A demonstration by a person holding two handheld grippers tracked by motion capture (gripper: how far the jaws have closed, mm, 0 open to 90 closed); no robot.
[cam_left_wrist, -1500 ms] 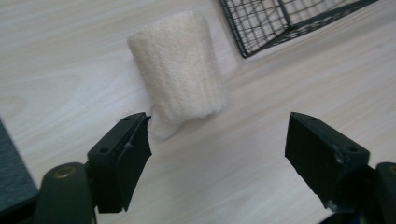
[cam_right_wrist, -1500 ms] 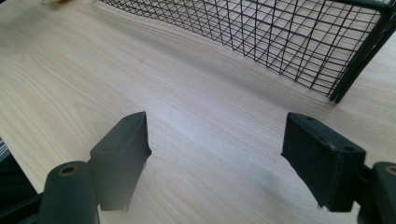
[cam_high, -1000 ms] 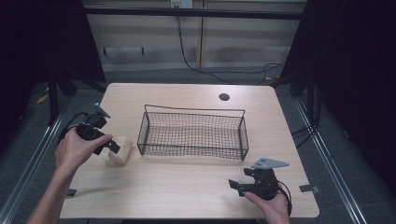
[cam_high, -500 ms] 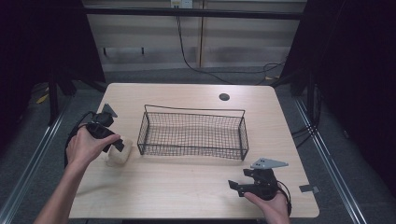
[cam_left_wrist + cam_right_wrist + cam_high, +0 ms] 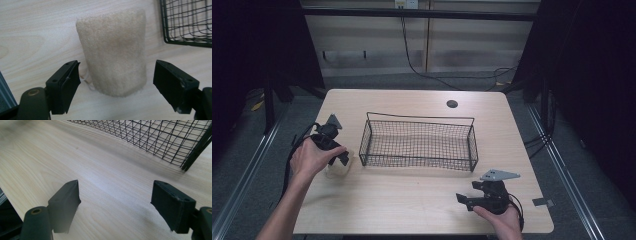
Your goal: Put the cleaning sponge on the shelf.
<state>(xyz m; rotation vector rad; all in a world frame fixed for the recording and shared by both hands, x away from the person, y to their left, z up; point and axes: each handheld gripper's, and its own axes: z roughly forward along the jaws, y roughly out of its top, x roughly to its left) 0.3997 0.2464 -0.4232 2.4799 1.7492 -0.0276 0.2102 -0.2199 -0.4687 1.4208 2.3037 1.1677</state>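
Observation:
A beige, fuzzy, rounded cloth piece (image 5: 113,53) lies on the wooden table (image 5: 412,195) just left of the black wire basket (image 5: 419,142). My left gripper (image 5: 117,87) is open right over the near end of this cloth, one jaw on each side and apart from it. From above, the cloth (image 5: 338,169) peeks out under my left hand and left gripper (image 5: 337,157). My right gripper (image 5: 464,199) rests low at the table's front right, open, with bare wood between its jaws (image 5: 115,202).
The basket is empty and stands mid-table; its corner (image 5: 187,22) is close to the cloth's right. A dark round grommet (image 5: 452,104) sits at the table's far side. Cables trail from both grippers. Dark floor and rails surround the table.
My left gripper has moved in over the cloth piece, turning so its jaws straddle it. The right gripper has stayed put.

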